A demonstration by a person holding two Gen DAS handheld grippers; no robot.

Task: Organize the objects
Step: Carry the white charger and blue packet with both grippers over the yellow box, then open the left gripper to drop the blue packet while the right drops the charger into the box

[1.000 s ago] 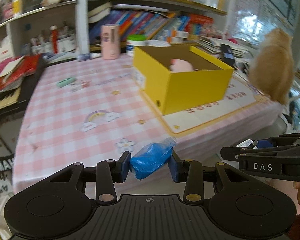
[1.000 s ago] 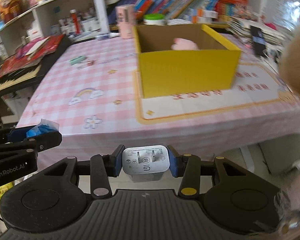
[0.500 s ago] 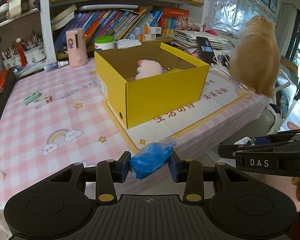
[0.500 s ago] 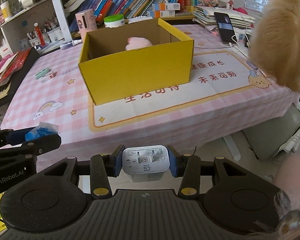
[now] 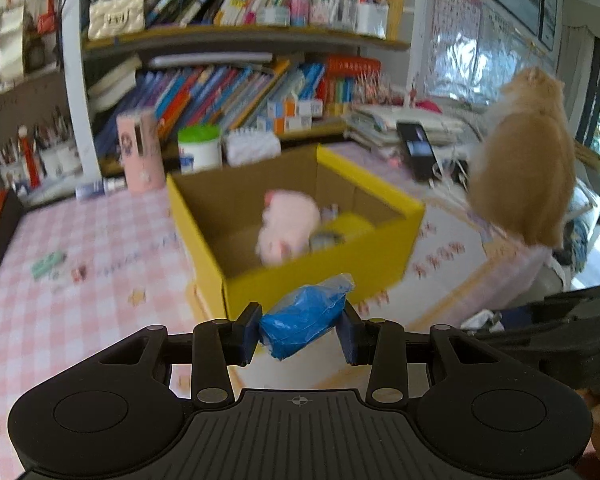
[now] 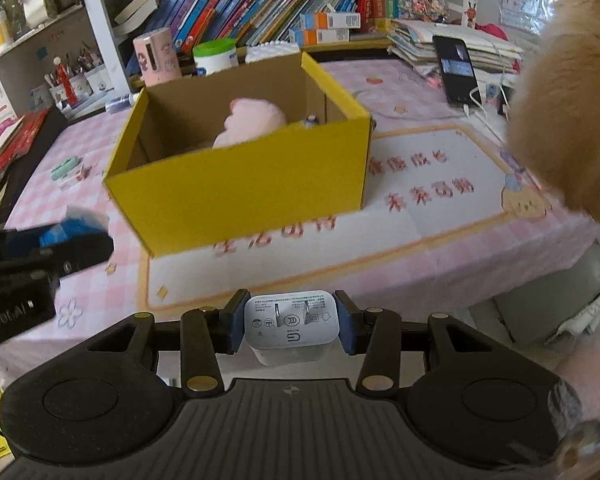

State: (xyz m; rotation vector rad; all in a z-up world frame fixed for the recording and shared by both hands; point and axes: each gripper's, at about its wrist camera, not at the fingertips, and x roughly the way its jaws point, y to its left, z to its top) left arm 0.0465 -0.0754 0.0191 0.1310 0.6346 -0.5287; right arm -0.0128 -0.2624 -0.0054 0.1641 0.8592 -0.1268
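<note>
left wrist: fingers clamp blue packet | right wrist: fingers clamp charger

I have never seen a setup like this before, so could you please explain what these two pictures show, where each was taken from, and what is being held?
There is no robot here: a person carries a hand-held two-finger gripper in each hand, and each gripper has a wide-angle camera looking forward along its fingers. One picture comes from the left gripper, the other from the right gripper.

The left gripper is shut on a blue bagged item. The right gripper is shut on a white plug-in charger. The left gripper also shows at the left edge of the right-hand view.

Ahead is a table with a pink checked cloth. On it stands an open yellow box with a pink plush toy inside. An orange cat sits at the table's right side, and bookshelves stand behind.
</note>
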